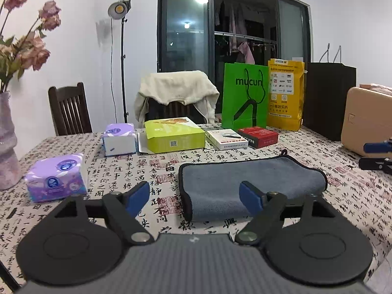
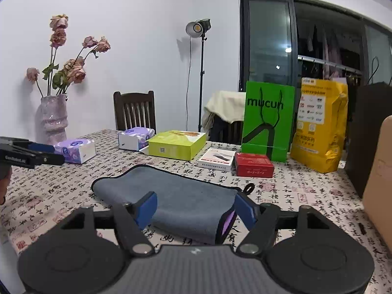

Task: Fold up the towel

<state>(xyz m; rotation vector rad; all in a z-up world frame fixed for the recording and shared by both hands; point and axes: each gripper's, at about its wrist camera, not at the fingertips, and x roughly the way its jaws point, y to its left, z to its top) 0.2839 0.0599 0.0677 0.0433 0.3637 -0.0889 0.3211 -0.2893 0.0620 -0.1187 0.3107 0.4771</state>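
Note:
A grey towel [image 1: 247, 183] with a black hem lies folded on the calligraphy-print tablecloth [image 1: 156, 171]. My left gripper [image 1: 194, 199] is open and empty, just before the towel's near left corner. In the right wrist view the towel [image 2: 176, 196] shows a purple underside at its near right corner. My right gripper [image 2: 198, 209] is open and empty, its fingers on either side of the towel's near right end. The right gripper also shows at the right edge of the left wrist view [image 1: 377, 156], and the left gripper at the left edge of the right wrist view [image 2: 46, 154].
Behind the towel stand two purple tissue packs [image 1: 57, 177], a yellow-green box [image 1: 174, 134], a white box [image 1: 226, 139], a red box [image 1: 258, 136], a green bag [image 1: 243, 96], a yellow bag [image 1: 285, 93] and a black bag [image 1: 328, 100]. A vase [image 2: 52, 120] stands far left; a tan case [image 1: 367, 120] right.

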